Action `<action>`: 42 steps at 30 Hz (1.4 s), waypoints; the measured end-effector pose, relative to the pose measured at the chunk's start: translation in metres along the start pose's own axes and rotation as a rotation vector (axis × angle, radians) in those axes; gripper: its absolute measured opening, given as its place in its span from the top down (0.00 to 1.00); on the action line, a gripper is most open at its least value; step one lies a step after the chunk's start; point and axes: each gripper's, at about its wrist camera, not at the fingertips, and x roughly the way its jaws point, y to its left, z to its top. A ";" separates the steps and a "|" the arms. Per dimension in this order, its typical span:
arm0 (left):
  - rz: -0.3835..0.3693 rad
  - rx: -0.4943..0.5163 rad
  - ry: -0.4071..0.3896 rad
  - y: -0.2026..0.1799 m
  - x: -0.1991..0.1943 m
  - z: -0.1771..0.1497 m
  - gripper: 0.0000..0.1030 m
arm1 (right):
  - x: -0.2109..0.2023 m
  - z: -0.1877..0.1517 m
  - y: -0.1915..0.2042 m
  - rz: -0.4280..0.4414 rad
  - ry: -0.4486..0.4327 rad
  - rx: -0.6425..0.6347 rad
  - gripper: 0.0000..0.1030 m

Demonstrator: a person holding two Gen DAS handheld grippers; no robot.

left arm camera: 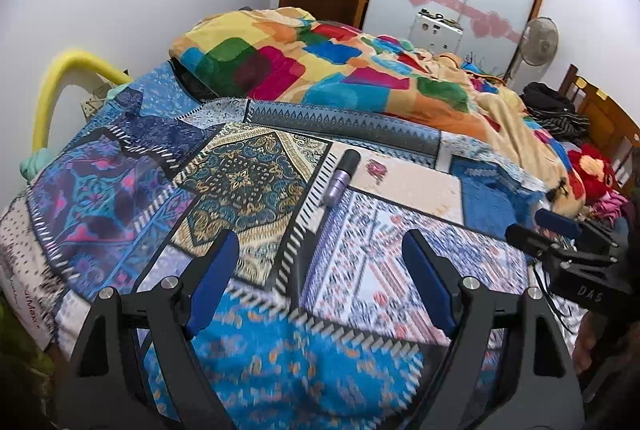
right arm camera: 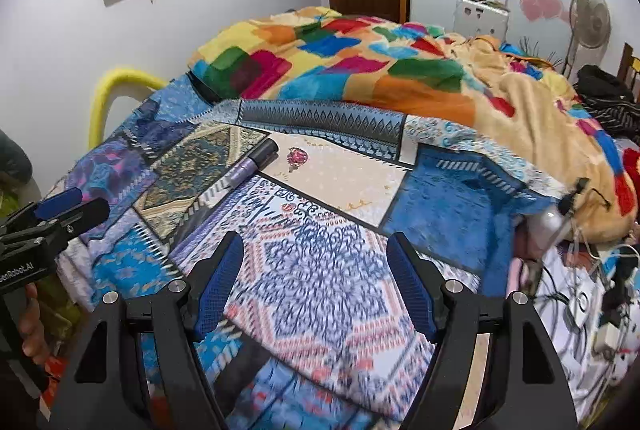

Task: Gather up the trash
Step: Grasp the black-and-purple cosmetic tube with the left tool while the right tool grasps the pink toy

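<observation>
— Across the bed [left arm camera: 120, 190], on its patchwork cover, we had one likely piece of trash: a slim purple tube with a black cap [left arm camera: 340, 176], lying flat where a dark paisley patch met a cream one. It sat well ahead of both tools, touching nothing but the cover.

— And our tongs?

— Both pairs stood spread wide with nothing between the blue pads. The left tongs [left arm camera: 320, 282] hung above the cover with the tube nearly straight ahead of them; the right tongs [right arm camera: 316, 282] had it ahead and off to their left [right arm camera: 252, 164]. Each tool showed at the edge of the other's view, so we were working side by side.

— Which hand should we have sent?

— The left, we judged, since the tube was closer to its line. We'd have wanted the pads set across the tube's body, not along it, and lowered until they straddled the purple barrel near its middle. Gripping the cap alone might have pulled it off.

— Any risk from the bedding?

— Yes. The cover was soft, so pressing down could have sunk the tube or pinched fabric along with it. A round barrel could also have rolled away from one pad if the two didn't meet it evenly.

— And where would it have gone afterwards?

— We couldn't tell; no bin showed in either view. The heaped colourful blanket [left arm camera: 320, 70] behind played no part.
</observation>
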 end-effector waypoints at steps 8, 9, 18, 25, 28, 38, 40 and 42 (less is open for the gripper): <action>-0.013 -0.033 0.026 0.010 0.064 0.029 0.19 | 0.073 0.028 -0.008 0.077 0.057 -0.007 0.33; -0.014 -0.035 0.031 0.010 0.072 0.033 0.19 | 0.082 0.033 -0.007 0.074 0.047 -0.013 0.34; -0.069 -0.003 0.091 0.011 0.115 0.045 0.33 | 0.154 0.059 0.005 0.145 0.086 -0.055 0.53; -0.067 0.117 0.121 -0.001 0.136 0.043 0.42 | 0.192 0.068 0.021 0.112 0.135 -0.123 0.70; -0.073 0.175 0.136 -0.010 0.146 0.043 0.46 | 0.190 0.063 0.030 0.071 0.118 -0.195 0.77; -0.095 0.233 0.208 -0.028 0.186 0.045 0.61 | 0.166 0.045 -0.002 0.055 0.102 -0.114 0.79; -0.084 0.255 0.209 -0.033 0.191 0.045 0.65 | 0.159 0.043 -0.007 0.045 0.087 -0.105 0.79; -0.071 0.268 0.219 -0.037 0.197 0.045 0.69 | 0.152 0.041 -0.012 0.015 0.073 -0.094 0.79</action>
